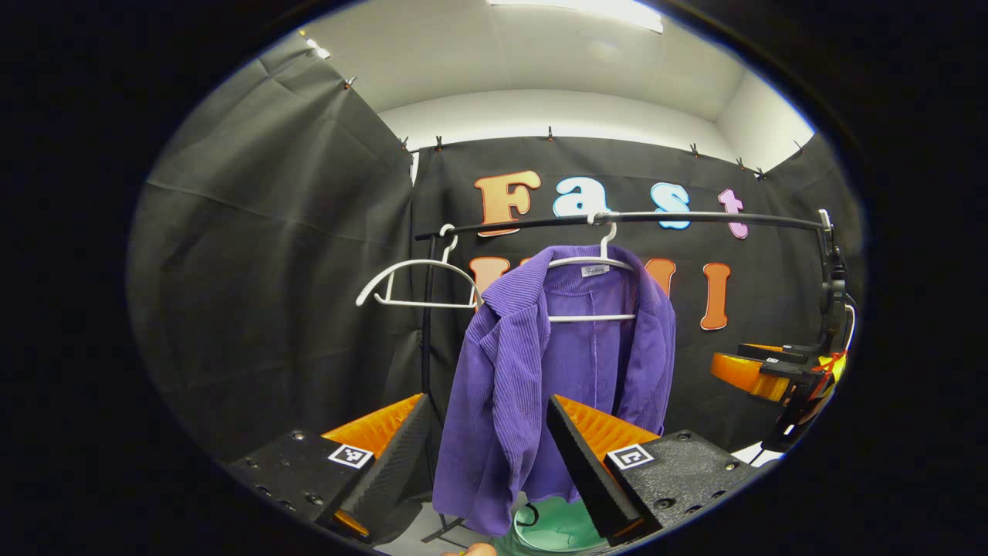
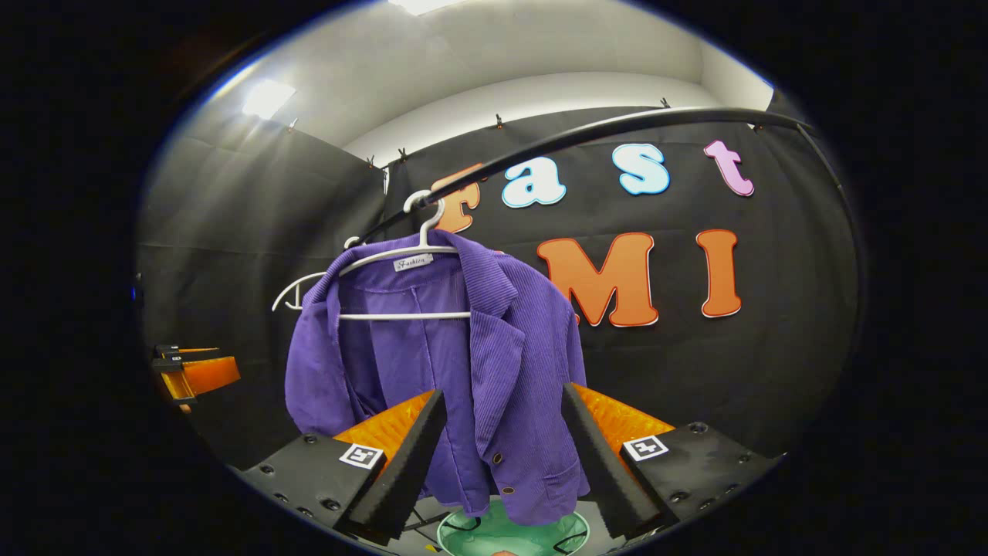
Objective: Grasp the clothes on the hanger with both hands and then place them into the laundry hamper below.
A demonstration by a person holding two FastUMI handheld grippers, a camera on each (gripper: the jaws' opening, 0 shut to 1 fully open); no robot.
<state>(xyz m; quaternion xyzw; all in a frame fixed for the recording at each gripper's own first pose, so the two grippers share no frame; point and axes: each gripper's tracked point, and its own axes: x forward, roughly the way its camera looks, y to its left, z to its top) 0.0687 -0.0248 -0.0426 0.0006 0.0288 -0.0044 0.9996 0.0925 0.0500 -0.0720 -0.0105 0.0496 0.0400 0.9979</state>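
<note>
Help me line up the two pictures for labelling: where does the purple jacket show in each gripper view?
Left gripper view: the purple jacket hangs at centre, just right of an empty hanger.
Right gripper view: the jacket hangs left of centre, above the green hamper.
Shared landmark: the white hanger that carries it, hooked on the dark rail.

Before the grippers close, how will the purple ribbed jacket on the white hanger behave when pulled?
The purple ribbed jacket drapes in loose folds, so it is probably floppy. It may catch on the white hanger. Once freed, it should sag toward the green hamper.
</note>
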